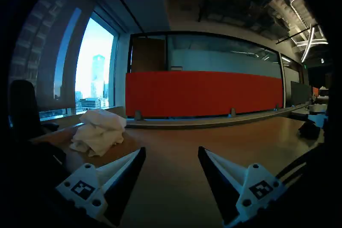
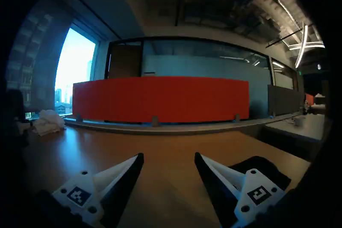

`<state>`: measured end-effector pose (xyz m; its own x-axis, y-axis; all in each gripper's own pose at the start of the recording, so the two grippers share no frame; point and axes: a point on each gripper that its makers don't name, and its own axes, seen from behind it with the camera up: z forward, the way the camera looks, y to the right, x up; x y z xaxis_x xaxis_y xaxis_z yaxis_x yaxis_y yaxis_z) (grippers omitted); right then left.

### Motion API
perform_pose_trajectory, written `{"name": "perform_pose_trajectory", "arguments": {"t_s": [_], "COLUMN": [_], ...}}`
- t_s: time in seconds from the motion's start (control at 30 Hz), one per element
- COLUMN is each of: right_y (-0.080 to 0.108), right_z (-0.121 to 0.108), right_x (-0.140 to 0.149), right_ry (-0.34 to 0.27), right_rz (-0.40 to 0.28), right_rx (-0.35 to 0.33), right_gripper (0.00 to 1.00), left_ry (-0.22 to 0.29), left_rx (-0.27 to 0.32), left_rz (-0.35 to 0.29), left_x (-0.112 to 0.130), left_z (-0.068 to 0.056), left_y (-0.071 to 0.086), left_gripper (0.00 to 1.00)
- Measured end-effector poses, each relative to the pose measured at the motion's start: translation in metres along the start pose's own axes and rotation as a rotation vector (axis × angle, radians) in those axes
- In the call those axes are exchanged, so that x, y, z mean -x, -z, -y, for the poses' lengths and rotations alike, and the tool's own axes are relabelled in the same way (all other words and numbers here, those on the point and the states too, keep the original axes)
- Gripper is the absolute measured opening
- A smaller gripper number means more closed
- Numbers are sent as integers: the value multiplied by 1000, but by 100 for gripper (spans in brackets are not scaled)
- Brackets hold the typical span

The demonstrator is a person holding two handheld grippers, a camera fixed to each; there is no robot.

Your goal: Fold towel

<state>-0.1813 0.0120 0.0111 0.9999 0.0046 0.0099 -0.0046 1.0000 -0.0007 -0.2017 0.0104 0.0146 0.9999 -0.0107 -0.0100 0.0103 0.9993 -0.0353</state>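
Towel (image 1: pixel 99 131): white, crumpled in a loose heap, not folded, sitting on the wooden desk (image 1: pixel 179 176) at its far left corner, near the window (image 1: pixel 94 78). In the left gripper view it's ahead and to the left of the left gripper (image 1: pixel 171 149), well apart from it. In the right gripper view it's small and far off at the desk's left edge. Left gripper's jaws are spread wide with nothing between them, tips over bare desk, no contact with the towel. Right gripper (image 2: pixel 169 155) is the same: jaws wide apart, holding nothing, over bare desk, farther from the towel than the left one. A black soft-looking object (image 2: pixel 260 166) lies on the desk just beyond the right gripper, on its right side; can't tell what it is. Red partition panel (image 1: pixel 201 93) runs along the desk's far edge, with a glass wall above it. Dark chair (image 1: pixel 23 108) at far left, near the towel's corner. Strip lights (image 1: pixel 310 44) on the ceiling, upper right.
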Motion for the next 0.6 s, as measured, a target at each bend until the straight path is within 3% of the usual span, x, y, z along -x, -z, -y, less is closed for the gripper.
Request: {"name": "perform_pose_trajectory", "arguments": {"t_s": [0.6], "right_y": [0], "right_z": [-1], "right_x": [-1], "right_ry": [-1], "right_rz": [1], "right_rx": [6], "right_gripper": [92], "left_ry": [0], "left_rx": [0], "left_rz": [0], "left_x": [0], "left_z": [0], "left_y": [0], "left_gripper": [90]}}
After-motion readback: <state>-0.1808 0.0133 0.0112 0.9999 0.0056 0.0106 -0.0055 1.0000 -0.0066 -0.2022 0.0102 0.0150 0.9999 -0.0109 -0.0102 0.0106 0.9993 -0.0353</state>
